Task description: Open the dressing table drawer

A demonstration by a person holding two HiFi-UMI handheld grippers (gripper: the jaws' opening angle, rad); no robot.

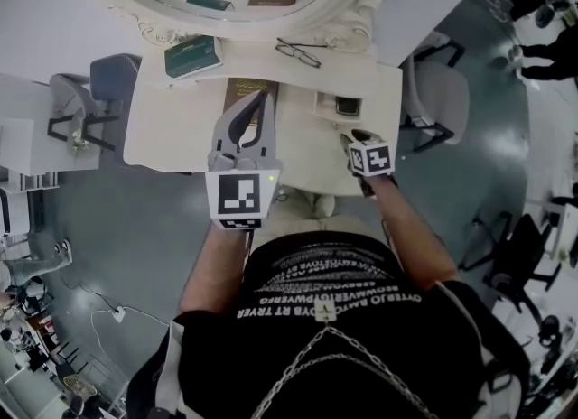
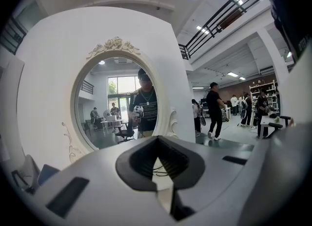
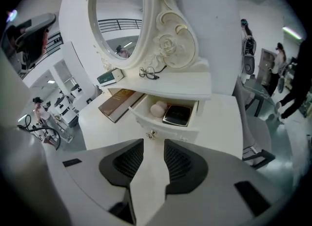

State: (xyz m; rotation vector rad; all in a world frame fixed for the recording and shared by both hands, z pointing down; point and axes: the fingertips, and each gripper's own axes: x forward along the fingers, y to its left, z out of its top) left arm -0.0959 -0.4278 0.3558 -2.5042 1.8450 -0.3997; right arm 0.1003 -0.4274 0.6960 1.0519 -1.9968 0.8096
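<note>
Firstly, drawer [image 3: 170,128]: small, white, probably light and stiff, and likely an easy slider. It stands pulled out at the desk's [image 3: 214,118] right rear, below the mirror [image 3: 117,25].

Best hold: the little metal knob [image 3: 152,133] on its front (narrow, likely slippery).

Loose inside: pale puff [image 3: 157,108], dark compact [image 3: 176,115].

Right gripper [image 3: 154,147]: jaws spread, empty, just short of the knob.

Left gripper [image 2: 157,140]: jaws closed on nothing.

Desk top: smooth, white.

Room: grey floor [image 1: 135,218], chairs [image 1: 444,92] either side.
</note>
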